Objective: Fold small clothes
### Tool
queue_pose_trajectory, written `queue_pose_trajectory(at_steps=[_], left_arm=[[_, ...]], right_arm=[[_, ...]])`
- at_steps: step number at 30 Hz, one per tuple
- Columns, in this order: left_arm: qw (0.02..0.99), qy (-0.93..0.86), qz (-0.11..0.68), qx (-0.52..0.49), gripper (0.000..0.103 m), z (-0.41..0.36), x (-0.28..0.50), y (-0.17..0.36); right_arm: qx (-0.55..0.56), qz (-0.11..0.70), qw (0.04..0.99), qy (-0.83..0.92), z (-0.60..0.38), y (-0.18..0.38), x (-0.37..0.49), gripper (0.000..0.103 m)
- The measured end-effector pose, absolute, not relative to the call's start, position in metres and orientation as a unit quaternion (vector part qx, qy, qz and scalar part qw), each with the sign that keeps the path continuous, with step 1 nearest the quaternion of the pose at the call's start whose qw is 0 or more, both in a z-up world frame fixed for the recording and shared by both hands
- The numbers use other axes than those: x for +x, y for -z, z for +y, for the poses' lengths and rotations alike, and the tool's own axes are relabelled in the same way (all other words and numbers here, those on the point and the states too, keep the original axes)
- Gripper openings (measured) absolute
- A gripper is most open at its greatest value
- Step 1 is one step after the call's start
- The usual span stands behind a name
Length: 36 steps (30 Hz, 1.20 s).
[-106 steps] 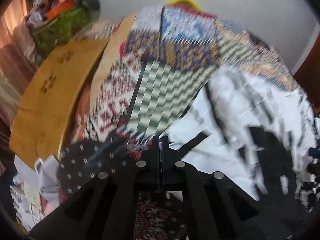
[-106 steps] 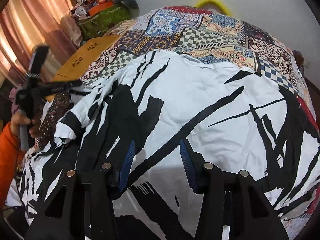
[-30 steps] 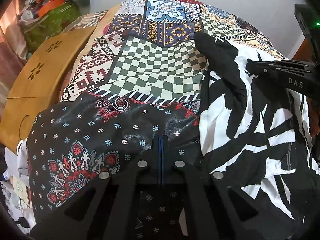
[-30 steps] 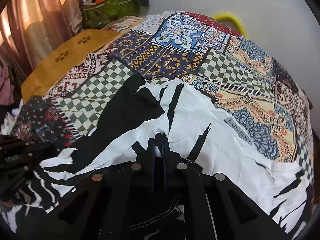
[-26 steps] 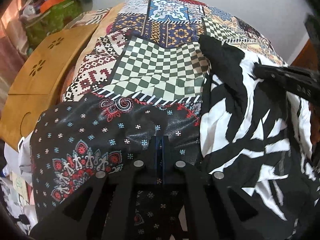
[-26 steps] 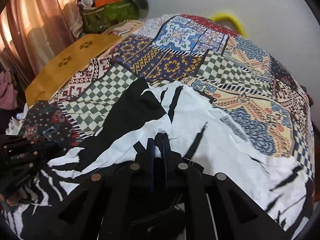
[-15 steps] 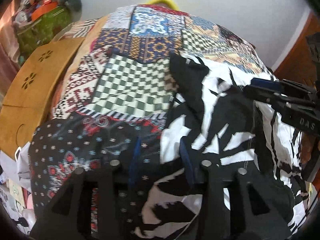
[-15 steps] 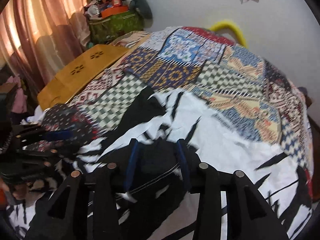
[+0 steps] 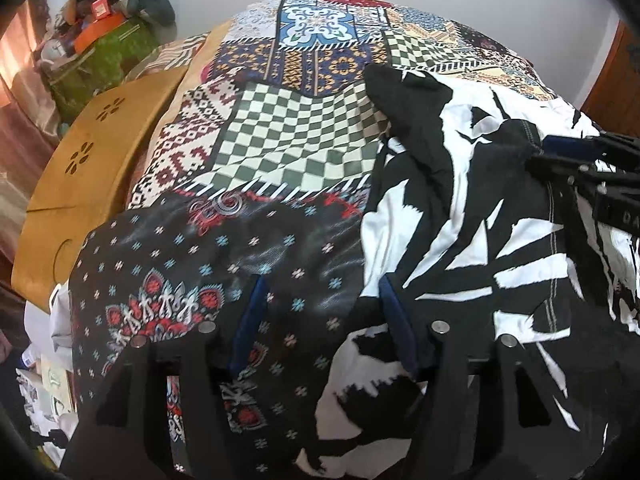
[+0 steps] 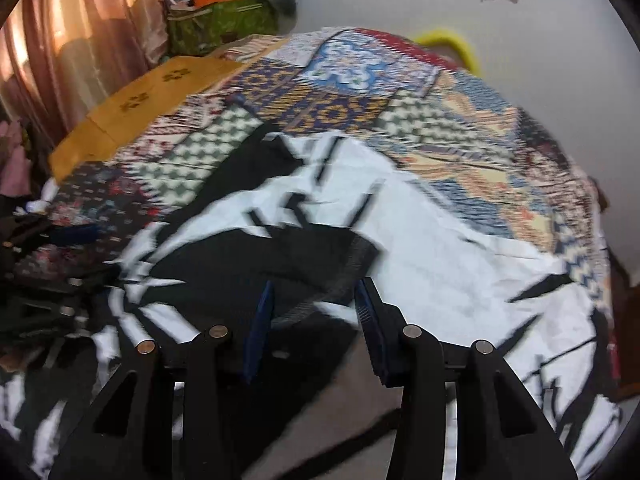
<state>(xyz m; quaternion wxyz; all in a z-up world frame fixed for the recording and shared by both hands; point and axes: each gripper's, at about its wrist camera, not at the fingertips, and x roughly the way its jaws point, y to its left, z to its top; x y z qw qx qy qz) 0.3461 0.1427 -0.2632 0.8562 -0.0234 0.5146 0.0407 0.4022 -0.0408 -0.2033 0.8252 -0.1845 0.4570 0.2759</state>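
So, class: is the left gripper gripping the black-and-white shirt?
Apart. The left wrist view shows the left gripper with jaws spread wide and nothing clamped between them, above the black-and-white shirt and the patchwork bedspread.

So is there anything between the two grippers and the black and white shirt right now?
Nothing visible. The left gripper has its jaws open right at the black and white shirt edge, over the patchwork bedspread. The right gripper has its jaws open directly above the shirt's folded part, though that view is blurred.
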Motion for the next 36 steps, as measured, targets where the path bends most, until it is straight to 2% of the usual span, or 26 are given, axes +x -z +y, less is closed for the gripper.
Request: queue_pose_trajectory(at_steps=[7, 16, 24, 27, 28, 29, 36], left_arm=[[0.851, -0.061, 0.52, -0.03, 0.063, 0.148, 0.335, 0.264], [0.854, -0.069, 0.515, -0.029, 0.061, 0.148, 0.339, 0.238], [0.859, -0.044, 0.509, -0.036, 0.061, 0.123, 0.385, 0.239], [0.852, -0.051, 0.52, -0.031, 0.061, 0.12, 0.397, 0.255], [0.851, -0.051, 0.521, -0.038, 0.062, 0.122, 0.399, 0.258], [0.851, -0.051, 0.52, -0.049, 0.062, 0.124, 0.4, 0.262], [0.854, -0.069, 0.512, -0.062, 0.064, 0.134, 0.393, 0.271]], right_arm=[[-0.16, 0.462, 0.845, -0.218, -0.075, 0.195, 0.416, 0.039], [-0.094, 0.451, 0.846, -0.267, -0.086, 0.172, 0.405, 0.039], [-0.081, 0.474, 0.831, -0.28, -0.056, 0.199, 0.434, 0.039], [-0.11, 0.467, 0.832, -0.279, -0.046, 0.208, 0.433, 0.025], [-0.123, 0.459, 0.835, -0.278, -0.044, 0.209, 0.43, 0.012], [-0.13, 0.455, 0.835, -0.28, -0.044, 0.209, 0.429, 0.007], [-0.13, 0.426, 0.849, -0.283, -0.056, 0.201, 0.427, 0.004]])
